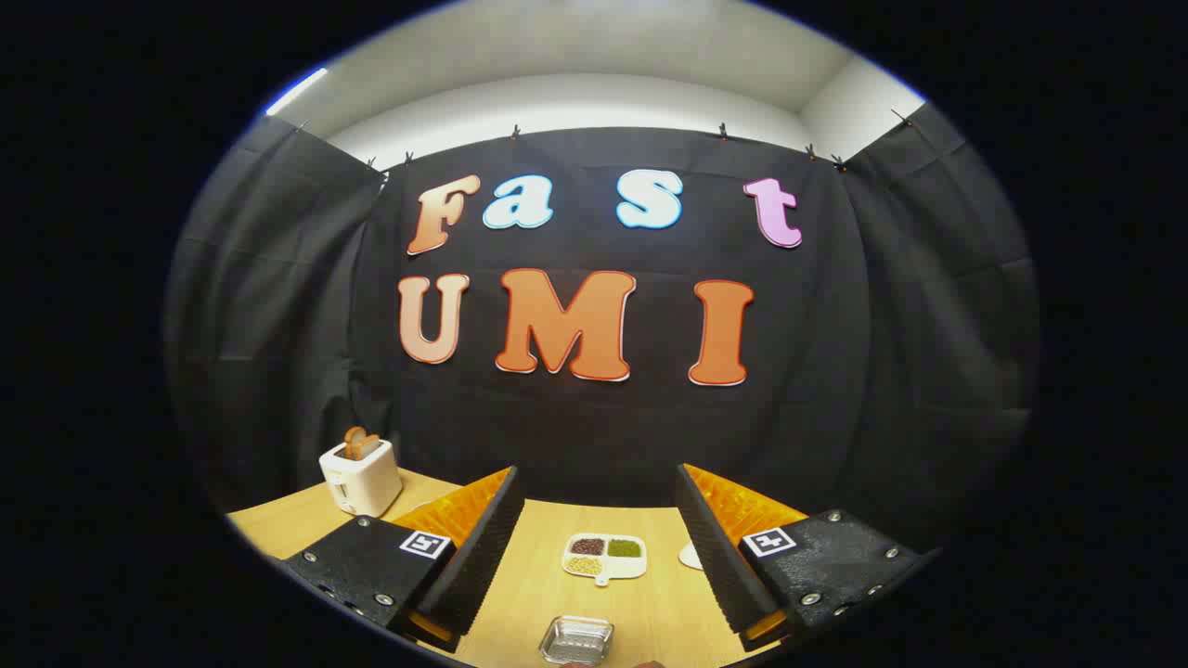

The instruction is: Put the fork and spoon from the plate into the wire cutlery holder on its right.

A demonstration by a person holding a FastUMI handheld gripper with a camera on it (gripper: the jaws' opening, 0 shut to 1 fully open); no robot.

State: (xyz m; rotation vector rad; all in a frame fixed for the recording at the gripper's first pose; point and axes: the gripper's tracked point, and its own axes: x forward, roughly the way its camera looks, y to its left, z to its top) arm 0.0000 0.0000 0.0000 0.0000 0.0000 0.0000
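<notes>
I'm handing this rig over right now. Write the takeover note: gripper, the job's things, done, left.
Gripper: open, fingers spread wide, holding nothing, raised above the light wooden table.
Between the fingers: a small clear glass tray nearest, then a white divided dish of seeds and grains beyond it.
A white toaster with bread slices stands beyond the left finger.
Fork, spoon, plate and wire holder are not located from this view, so nothing counts as done.
Left: find them, then move the fork and spoon into the holder.

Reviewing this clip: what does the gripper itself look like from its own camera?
The gripper has two wedge-shaped jaws with ribbed inner faces. Each sits on a dark, textured block fastened with silver screws, and each block carries a small square black-and-white marker. The jaws stand open, apart, with nothing between them.
</notes>
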